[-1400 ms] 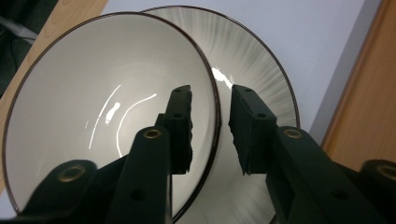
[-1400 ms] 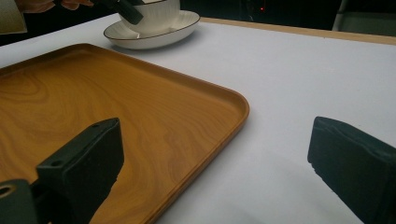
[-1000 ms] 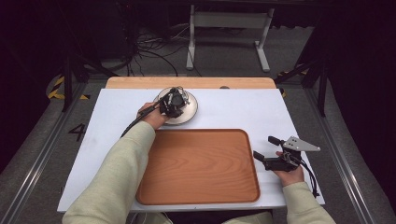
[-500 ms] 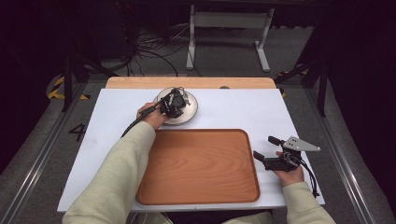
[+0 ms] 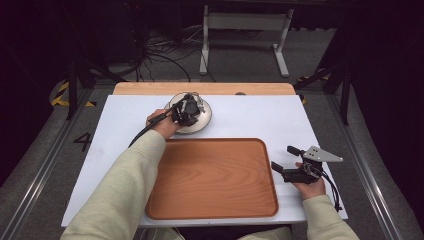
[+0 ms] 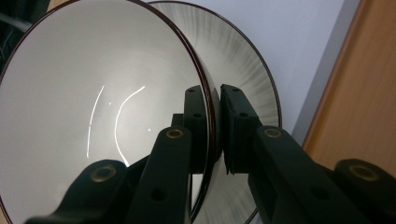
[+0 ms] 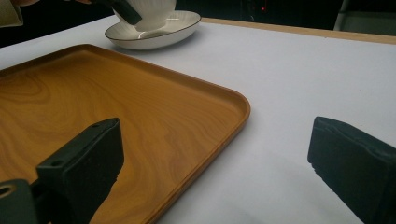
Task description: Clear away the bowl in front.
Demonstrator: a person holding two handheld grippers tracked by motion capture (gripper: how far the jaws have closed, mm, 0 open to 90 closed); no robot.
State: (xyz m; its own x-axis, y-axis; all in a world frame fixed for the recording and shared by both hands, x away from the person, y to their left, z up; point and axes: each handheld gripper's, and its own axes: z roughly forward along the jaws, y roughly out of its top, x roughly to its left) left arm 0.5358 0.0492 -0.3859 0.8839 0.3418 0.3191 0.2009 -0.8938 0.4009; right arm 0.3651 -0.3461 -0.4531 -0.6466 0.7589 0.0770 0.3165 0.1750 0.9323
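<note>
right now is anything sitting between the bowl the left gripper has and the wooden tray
Nothing visible. The left gripper is clamped on the rim of the bowl, which rests in a saucer just beyond the tray's far edge. Bare white table lies between them, and the tray's surface is empty.

A white-topped table (image 5: pixel 250 120) with a wooden far edge carries a wooden tray (image 5: pixel 212 177) near the person and, just beyond the tray, a saucer (image 5: pixel 204 120) bearing a cup (image 7: pixel 149 11).

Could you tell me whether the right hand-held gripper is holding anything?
No, the right hand-held gripper stands open with only table between its jaws.
</note>
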